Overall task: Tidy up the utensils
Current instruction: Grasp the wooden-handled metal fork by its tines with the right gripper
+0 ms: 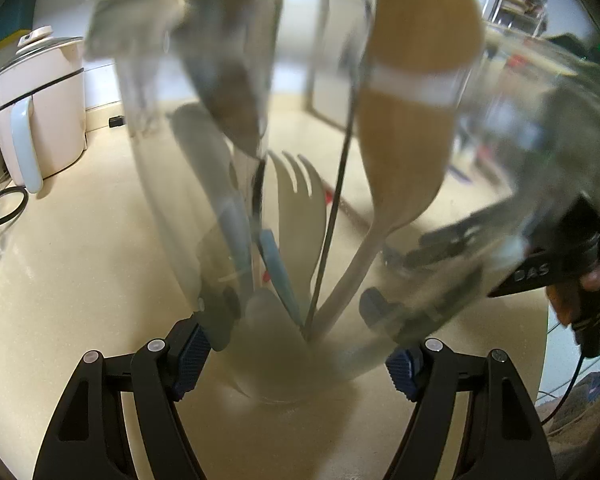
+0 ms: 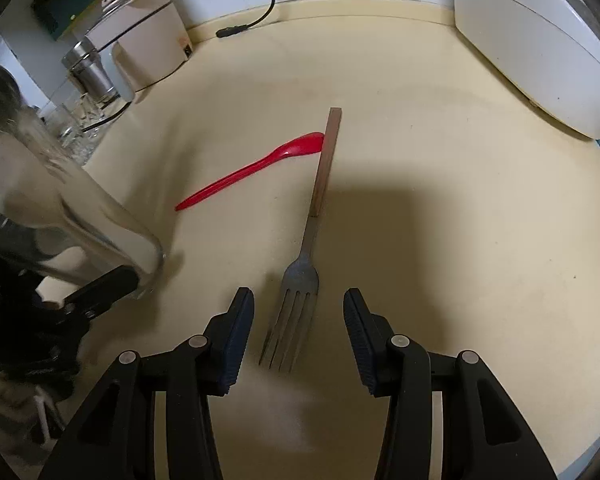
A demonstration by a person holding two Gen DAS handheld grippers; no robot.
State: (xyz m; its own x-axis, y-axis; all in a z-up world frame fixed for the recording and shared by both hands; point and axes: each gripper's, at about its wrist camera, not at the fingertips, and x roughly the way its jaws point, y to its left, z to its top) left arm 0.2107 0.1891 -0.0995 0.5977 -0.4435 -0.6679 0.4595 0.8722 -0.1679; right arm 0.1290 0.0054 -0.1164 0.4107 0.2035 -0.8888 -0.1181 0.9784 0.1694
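1. So, the step in hand looks like collecting the loose pieces into the glass jar [image 1: 204,208]. The left gripper [image 1: 296,364] is clamped on the jar's base, pads pressed against the glass on both sides, holding it a bit tilted on the cream surface [image 1: 80,260].

2. Already in the jar: a wooden spoon [image 1: 412,120], a pale plastic fork [image 1: 300,216], a thin dark stick (maybe a chopstick, hard to tell through the glass) and something light blue [image 1: 276,276]. Everything seen through the glass is pretty smeared.

3. The right gripper [image 2: 299,344] is spread open and empty, hovering low with the tines of the metal fork [image 2: 296,300] right between its fingers. The fork lies flat, its wooden handle pointing away from the camera.

4. A red plastic spoon [image 2: 256,168] is also waiting on the surface, its bowl end touching or just beside the fork's handle.

5. Next move, my guess: come down, pinch the fork and carry it over to the jar at the left. It's lying flat, so getting the fingers under or around the thin metal is the fiddly bit. Grabbing further up toward the neck might be easier than the tines.

6. Readable text: only some white letters on the dark body of the right gripper as seen from the left camera, looks like "DAS", partly cut off. No brand visible on the white cooker [image 1: 40,108].
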